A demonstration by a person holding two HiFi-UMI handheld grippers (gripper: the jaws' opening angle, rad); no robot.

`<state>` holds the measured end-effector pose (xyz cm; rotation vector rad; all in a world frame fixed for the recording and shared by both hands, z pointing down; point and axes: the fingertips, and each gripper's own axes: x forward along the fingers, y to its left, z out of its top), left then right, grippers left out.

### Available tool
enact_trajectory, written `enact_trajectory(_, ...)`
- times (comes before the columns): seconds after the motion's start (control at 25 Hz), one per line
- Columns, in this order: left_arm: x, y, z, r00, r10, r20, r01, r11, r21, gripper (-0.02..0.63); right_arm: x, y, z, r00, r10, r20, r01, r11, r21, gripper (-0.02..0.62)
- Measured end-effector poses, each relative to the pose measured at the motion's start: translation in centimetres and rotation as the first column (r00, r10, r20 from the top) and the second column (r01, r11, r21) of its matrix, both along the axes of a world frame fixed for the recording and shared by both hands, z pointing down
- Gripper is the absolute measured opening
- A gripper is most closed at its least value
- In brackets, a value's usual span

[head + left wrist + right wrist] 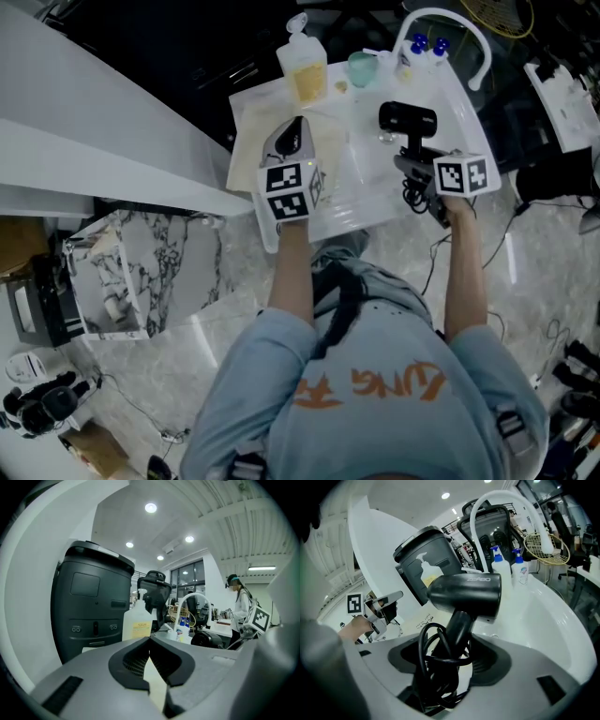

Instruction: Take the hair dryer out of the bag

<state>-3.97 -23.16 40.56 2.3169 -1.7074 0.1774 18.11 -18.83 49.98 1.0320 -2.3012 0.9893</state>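
As the right gripper [414, 167] grips the hair dryer [407, 119] by its handle, the dryer sits in the upper right of the head view, clear of the bag [267, 117] and over the white basin [455, 108].

Orientation: barrel lies crosswise, left to right in frame; which end is the nozzle cannot be told. Handle, the long axis, runs from the barrel down into the jaws. In the right gripper view the jaws stand wide on either side of the handle, with the looped black cord [429, 658] bunched in between.

Left gripper [292, 141]: clenched, tips meeting, nothing seen between them; it hangs over the pale flat bag at upper centre.

Surface: white counter with sunken basin and arched white faucet [461, 26]. Pump bottle [305, 66], teal cup [362, 67] and two blue-capped bottles [429, 45] along the top edge.

Room: marbled floor [234, 272], large dark bin [91, 602], recessed ceiling lights [150, 507].
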Motion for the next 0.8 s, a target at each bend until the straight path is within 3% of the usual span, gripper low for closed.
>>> enact_trajectory(0.2,0.6,-2.5,1.6,0.998,-0.015,-0.056,0.013,0.999,-0.032,0.003,-1.3,-2.7,1.8,0.999,-0.038,-0.025,0.037,0.999,-0.029,0.276)
enact_trajectory(0.44,4.2,-5.2,5.9,0.997,0.009,-0.083,-0.018,0.993,-0.115,0.003,-1.4,-6.0,5.0,0.983,-0.128,-0.134,0.116,0.989,-0.091,0.276)
enact_trajectory(0.8,3.8,-7.8,10.6,0.987,-0.097,-0.131,0.069,0.976,-0.206,0.003,-3.5,-8.0,11.3,0.966,-0.225,-0.13,0.183,0.944,-0.274,0.276)
